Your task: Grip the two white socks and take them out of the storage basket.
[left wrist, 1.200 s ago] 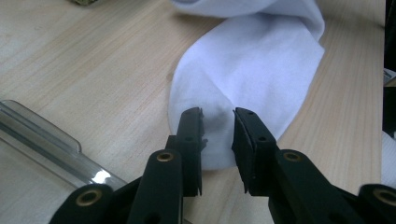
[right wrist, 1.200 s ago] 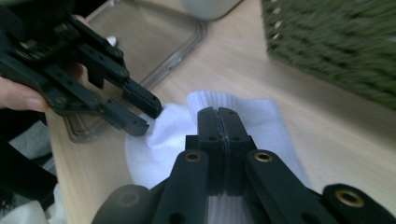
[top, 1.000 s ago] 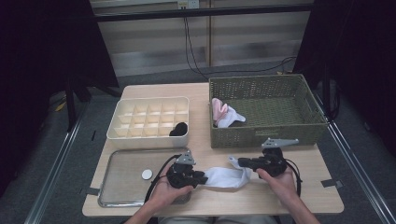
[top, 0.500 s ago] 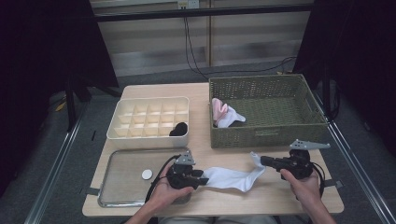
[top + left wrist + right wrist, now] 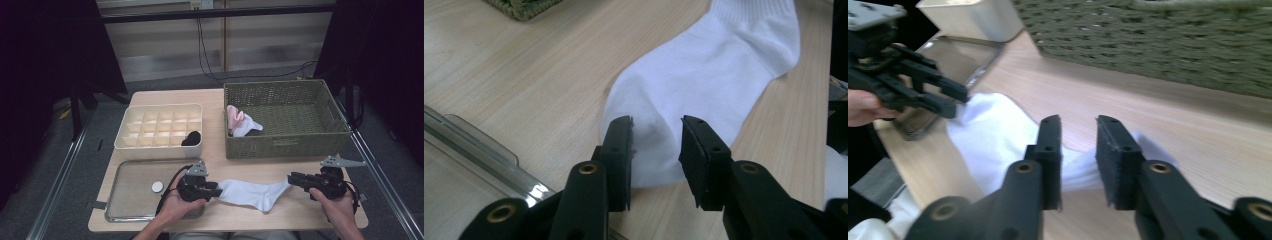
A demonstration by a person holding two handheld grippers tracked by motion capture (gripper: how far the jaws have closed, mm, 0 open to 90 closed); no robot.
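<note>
Left gripper view: left tool [image 5: 656,145] parted astride the white sock [image 5: 719,75]; high view, gap hidden.

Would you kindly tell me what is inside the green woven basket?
The green woven basket holds a pink and white bundle of cloth at its left end; its near wall hides the floor just behind it.
</note>
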